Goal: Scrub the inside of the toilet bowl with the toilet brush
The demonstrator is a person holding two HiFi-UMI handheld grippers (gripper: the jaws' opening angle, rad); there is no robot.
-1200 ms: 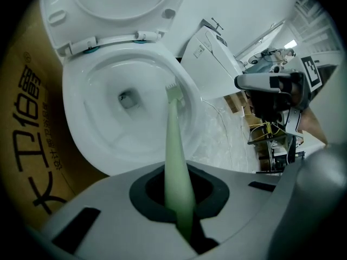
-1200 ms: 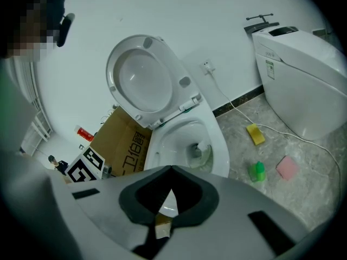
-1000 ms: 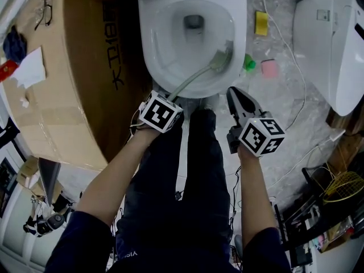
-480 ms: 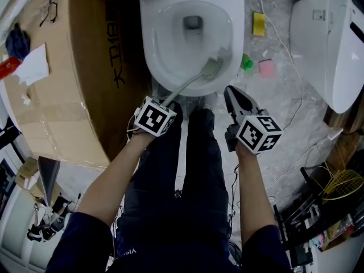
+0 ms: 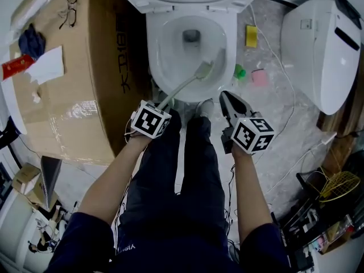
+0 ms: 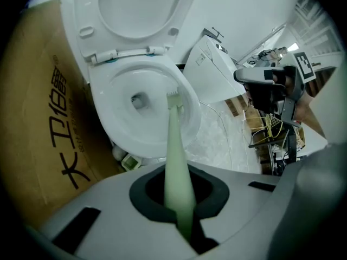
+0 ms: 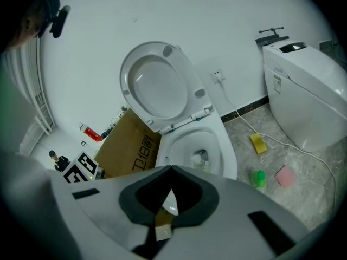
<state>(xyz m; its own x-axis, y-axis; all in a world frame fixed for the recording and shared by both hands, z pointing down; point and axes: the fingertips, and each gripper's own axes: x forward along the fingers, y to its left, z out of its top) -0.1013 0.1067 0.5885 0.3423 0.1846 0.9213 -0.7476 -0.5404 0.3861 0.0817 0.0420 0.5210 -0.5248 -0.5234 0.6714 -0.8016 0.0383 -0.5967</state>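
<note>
A: Any room to move round the toilet bowl [image 5: 154, 56]?

B: Tight at 9 o'clock, hemmed in by the flat brown side of a big cardboard box [image 5: 74, 95] just beside the rim. More open at 3 o'clock: mottled grey floor [image 5: 284, 124], strewn near the bowl's edge with a yellow sponge [image 5: 251, 36], a small green container [image 5: 239, 71] and a pink sponge [image 5: 259, 77]. Closed off further out, at 2 o'clock, by a second white toilet [image 5: 315, 44] with smooth, rounded sides.

A: And at 12 o'clock?

B: Walled by the oval seat and lid [image 7: 160, 85], both tipped up against the white wall.

A: Where to look for the toilet brush [image 5: 181, 89]?

B: In the left gripper [image 6: 178, 194], jaws closed tight on the slim pale-green handle. Slanted up from 7 o'clock across the front rim, with the flat bristled head [image 5: 203, 70] down inside the glossy white basin at about 5 o'clock – close against the inner wall, judging from the left gripper view.

A: Right gripper [image 5: 229, 99]?

B: Poised at 5 o'clock of the bowl, just outside the front rim and clear of the porcelain – dark padded jaws drawn together on nothing, tapered like a beak.
</note>
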